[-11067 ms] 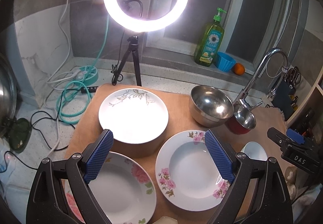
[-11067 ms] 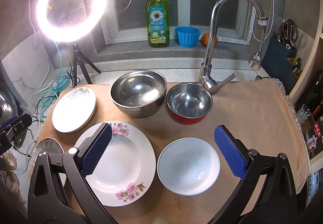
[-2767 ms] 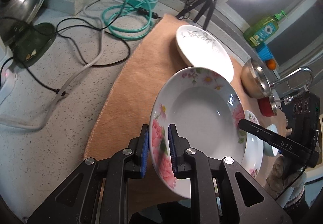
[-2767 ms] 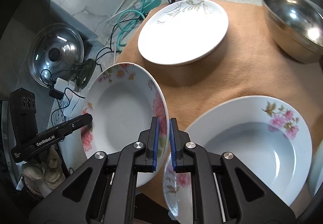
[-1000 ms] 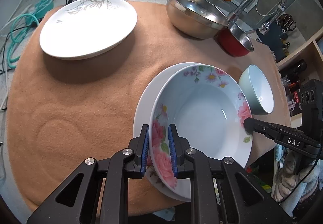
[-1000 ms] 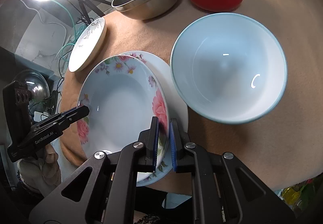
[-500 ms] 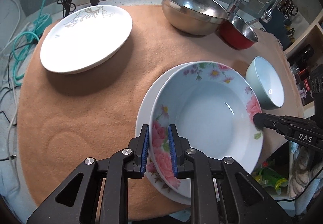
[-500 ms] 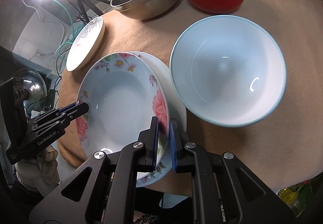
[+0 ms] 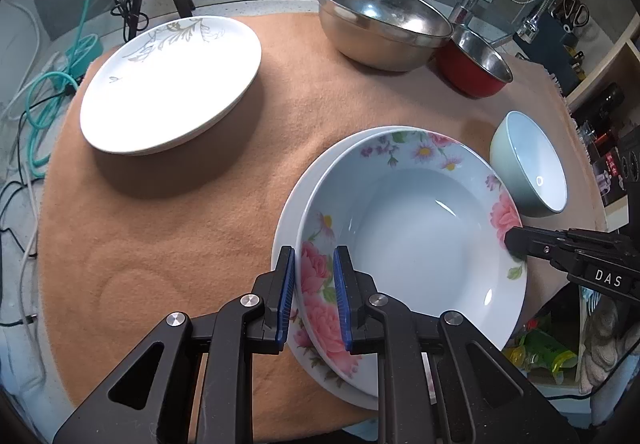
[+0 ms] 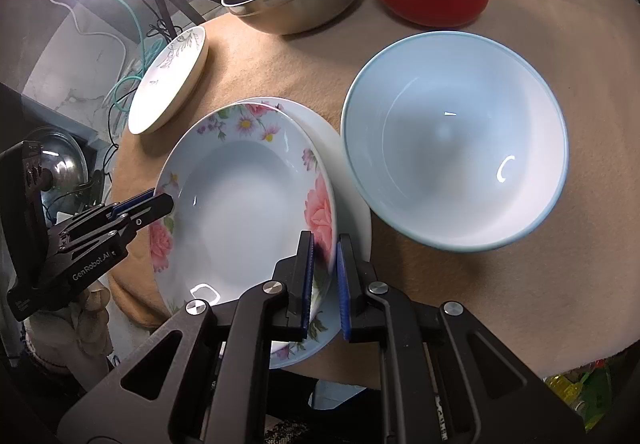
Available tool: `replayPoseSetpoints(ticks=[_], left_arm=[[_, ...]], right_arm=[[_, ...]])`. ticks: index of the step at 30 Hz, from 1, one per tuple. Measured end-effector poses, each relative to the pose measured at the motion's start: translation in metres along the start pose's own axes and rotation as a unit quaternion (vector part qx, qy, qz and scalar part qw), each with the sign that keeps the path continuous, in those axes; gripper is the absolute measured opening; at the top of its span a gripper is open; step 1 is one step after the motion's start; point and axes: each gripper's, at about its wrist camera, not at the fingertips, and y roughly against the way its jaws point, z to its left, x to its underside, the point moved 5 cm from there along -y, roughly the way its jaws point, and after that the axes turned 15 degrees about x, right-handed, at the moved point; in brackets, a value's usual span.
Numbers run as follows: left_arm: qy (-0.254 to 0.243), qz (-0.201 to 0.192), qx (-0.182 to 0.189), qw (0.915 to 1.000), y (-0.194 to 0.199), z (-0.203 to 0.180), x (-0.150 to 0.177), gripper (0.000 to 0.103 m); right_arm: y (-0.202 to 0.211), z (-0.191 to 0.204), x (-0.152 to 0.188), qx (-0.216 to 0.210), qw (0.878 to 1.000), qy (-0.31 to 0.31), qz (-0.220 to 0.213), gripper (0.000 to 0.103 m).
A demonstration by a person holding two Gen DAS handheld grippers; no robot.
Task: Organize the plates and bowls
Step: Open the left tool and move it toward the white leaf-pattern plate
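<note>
Both grippers' jaws straddle the floral plate (image 10: pixel 244 200) rim
</note>
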Motion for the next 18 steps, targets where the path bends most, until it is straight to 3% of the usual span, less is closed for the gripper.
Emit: replayPoseSetpoints(ticks=[18], left_arm=[[0.02,-0.005,0.029,0.9994,0.002,0.005,-0.001,0.017]], right_arm=[[0.006,-0.012,-0.005,-0.013,1.0,-0.022,0.0,0.012]])
